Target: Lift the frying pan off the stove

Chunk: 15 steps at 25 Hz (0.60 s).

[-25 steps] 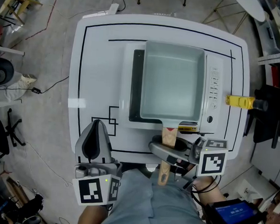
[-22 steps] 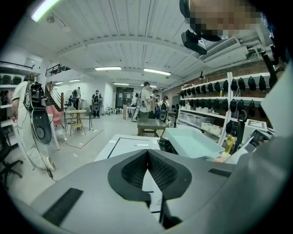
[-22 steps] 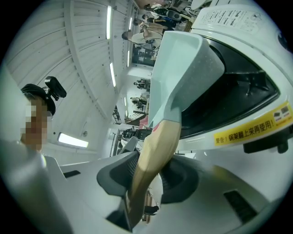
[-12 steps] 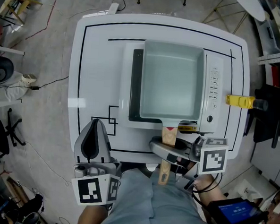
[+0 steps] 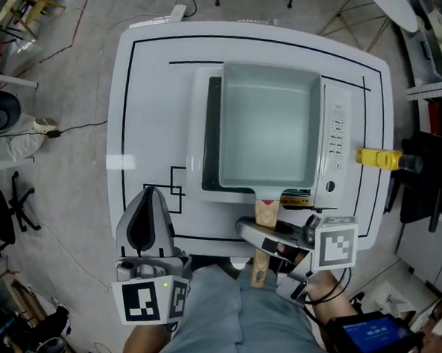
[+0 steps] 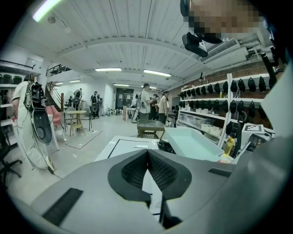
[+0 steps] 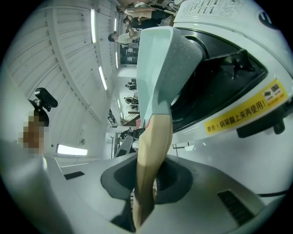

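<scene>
freshly closed right gripper (image 5: 256, 236) (on pan handle (image 5: 258, 270))

The one thing I can read is a yellow label (image 7: 242, 109) on the front edge of the stove (image 7: 215, 18). It carries a line of black Chinese characters that opens with 警告; the rest I can't make out with certainty. The print on the control strip (image 5: 337, 138) along the stove's right side is too small to read.
</scene>
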Available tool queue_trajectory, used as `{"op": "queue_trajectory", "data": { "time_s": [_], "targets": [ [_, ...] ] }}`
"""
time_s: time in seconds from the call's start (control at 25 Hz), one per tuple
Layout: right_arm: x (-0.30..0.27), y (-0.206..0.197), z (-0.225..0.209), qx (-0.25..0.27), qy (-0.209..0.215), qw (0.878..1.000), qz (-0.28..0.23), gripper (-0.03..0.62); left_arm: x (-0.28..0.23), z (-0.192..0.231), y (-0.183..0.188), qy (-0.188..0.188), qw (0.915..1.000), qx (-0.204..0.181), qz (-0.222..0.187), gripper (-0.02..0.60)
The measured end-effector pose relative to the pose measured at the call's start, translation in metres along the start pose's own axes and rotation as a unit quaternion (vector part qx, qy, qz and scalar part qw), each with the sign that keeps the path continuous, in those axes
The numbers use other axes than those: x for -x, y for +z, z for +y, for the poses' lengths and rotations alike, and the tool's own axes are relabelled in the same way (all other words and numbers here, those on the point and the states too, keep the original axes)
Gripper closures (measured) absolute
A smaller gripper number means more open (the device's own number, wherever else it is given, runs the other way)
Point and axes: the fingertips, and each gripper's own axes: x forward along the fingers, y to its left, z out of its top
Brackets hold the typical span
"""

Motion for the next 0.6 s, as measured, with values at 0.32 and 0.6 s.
{"op": "queue_trajectory", "data": {
  "time_s": [0.32, 0.6],
  "targets": [
    [0.0000, 0.0003, -0.0017, 0.000, -0.004, 1.000, -0.002, 0.513, 0.0015, -0.0003, 0.0012, 0.000, 1.0000, -0.001, -0.002, 0.565],
    [0.0001, -0.0001, -0.0038, 0.008, -0.009, 1.000, 0.001, 0.514, 0.0028, -0.0003, 0.0021, 0.001, 1.0000, -0.003, -0.004, 0.565]
  ]
}}
